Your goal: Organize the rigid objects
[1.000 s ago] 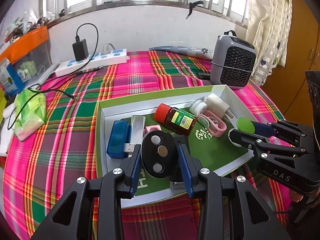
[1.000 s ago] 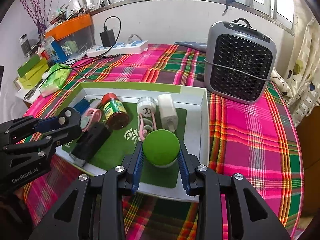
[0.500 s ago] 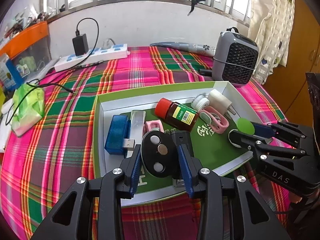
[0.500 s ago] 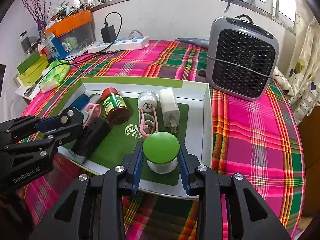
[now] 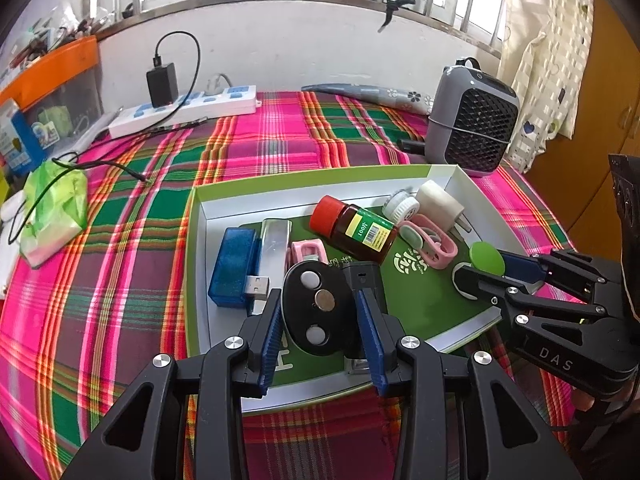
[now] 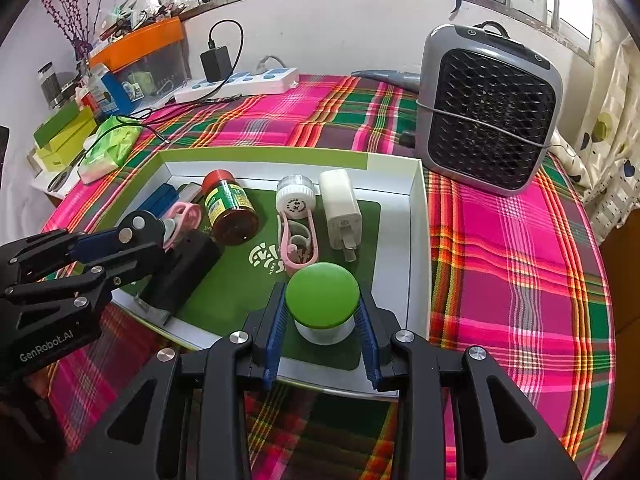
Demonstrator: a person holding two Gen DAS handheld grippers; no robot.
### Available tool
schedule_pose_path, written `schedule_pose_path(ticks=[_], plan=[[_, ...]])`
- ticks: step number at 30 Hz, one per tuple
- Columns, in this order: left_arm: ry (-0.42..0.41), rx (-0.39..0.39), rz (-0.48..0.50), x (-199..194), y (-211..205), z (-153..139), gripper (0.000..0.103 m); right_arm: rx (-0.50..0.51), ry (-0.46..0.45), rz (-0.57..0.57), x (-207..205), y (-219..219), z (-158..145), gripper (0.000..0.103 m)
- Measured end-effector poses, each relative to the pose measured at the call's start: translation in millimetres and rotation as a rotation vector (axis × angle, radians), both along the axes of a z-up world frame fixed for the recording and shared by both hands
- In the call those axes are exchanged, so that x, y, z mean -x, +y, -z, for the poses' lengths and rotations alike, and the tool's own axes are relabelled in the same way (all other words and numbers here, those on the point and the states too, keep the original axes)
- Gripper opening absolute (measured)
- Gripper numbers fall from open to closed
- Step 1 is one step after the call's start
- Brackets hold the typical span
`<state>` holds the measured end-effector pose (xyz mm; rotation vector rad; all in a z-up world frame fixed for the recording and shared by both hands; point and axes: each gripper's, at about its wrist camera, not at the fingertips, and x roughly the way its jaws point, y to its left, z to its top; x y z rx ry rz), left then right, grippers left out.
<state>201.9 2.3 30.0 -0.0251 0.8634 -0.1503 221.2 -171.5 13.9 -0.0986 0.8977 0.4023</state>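
Note:
My left gripper (image 5: 318, 312) is shut on a black oval disc (image 5: 316, 308) with three round studs, held just above the near part of the shallow box (image 5: 312, 176). My right gripper (image 6: 322, 308) is shut on a small white jar with a green lid (image 6: 322, 300), over the box's near right corner. Each gripper shows in the other's view: the right gripper (image 5: 484, 268) with the green lid, the left gripper (image 6: 144, 232) with the disc. In the box lie a blue USB stick (image 5: 234, 266), a red-capped brown bottle (image 5: 354, 228), a white plug (image 6: 340, 208) and a black block (image 6: 184, 272).
The box sits on a plaid cloth. A grey fan heater (image 6: 488, 112) stands behind its right corner. A power strip (image 5: 184, 110) with a black charger lies at the back left, with a green packet (image 5: 54, 208) and cables at the left edge. Pink clips and a white cap also lie in the box.
Both grippers keep their hold on the disc and the jar. Each view has shifted only slightly; nothing in the box has moved.

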Motion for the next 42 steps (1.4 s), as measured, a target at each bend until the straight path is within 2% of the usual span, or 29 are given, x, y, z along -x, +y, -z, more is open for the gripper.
schedule_pose_path(ticks=[10, 15, 23, 27, 42], plan=[[-0.001, 0.006, -0.003, 1, 2, 0, 0.036, -0.020, 0.004, 0.016, -1, -3, 0, 0.035], [0.002, 0.020, -0.015, 1, 4, 1, 0.040, -0.024, -0.001, 0.016, 1, -2, -2, 0.042], [0.002, 0.026, -0.021, 1, 5, 1, 0.042, -0.033, -0.003, 0.018, 1, -4, -2, 0.043], [0.000, 0.030, -0.026, 2, 6, 1, 0.042, -0.039, -0.007, 0.018, 3, -3, -3, 0.048], [-0.036, 0.035, -0.035, 19, 5, -11, 0.042, -0.059, -0.035, 0.041, 14, -6, -12, 0.048]])
